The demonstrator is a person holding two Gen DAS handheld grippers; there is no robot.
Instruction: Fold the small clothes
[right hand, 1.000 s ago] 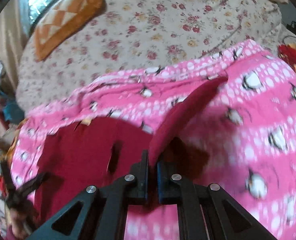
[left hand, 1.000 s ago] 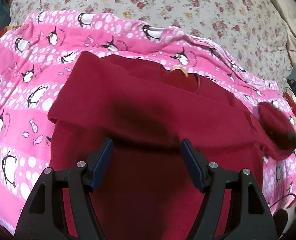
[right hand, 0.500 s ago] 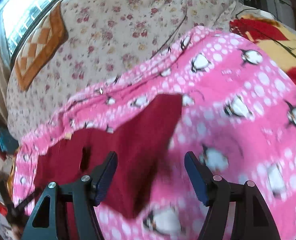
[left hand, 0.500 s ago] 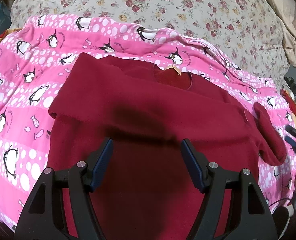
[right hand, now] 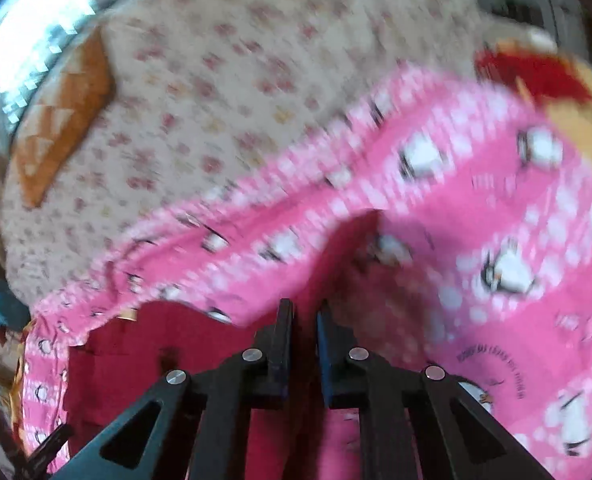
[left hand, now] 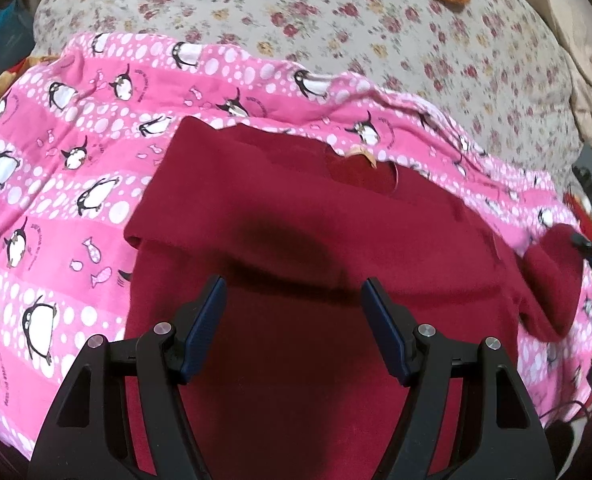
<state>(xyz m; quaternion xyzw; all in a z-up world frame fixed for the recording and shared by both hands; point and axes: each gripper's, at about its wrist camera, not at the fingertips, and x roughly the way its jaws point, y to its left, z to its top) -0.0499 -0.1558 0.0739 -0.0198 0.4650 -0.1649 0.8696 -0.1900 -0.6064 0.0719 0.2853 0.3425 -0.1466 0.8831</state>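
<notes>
The red top (left hand: 304,240) lies flat on the pink blanket (left hand: 55,184), one sleeve folded across its chest. The left gripper (left hand: 291,300) hovers over its middle, jaws wide, nothing between them. The right gripper (right hand: 304,320) has just closed — its jaws pinch the other sleeve (right hand: 348,248). A tan neck label (left hand: 362,155) shows; its writing is unreadable.

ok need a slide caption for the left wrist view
Open left tongs hover over a red top with one sleeve folded in, spread on a pink penguin blanket.
</notes>
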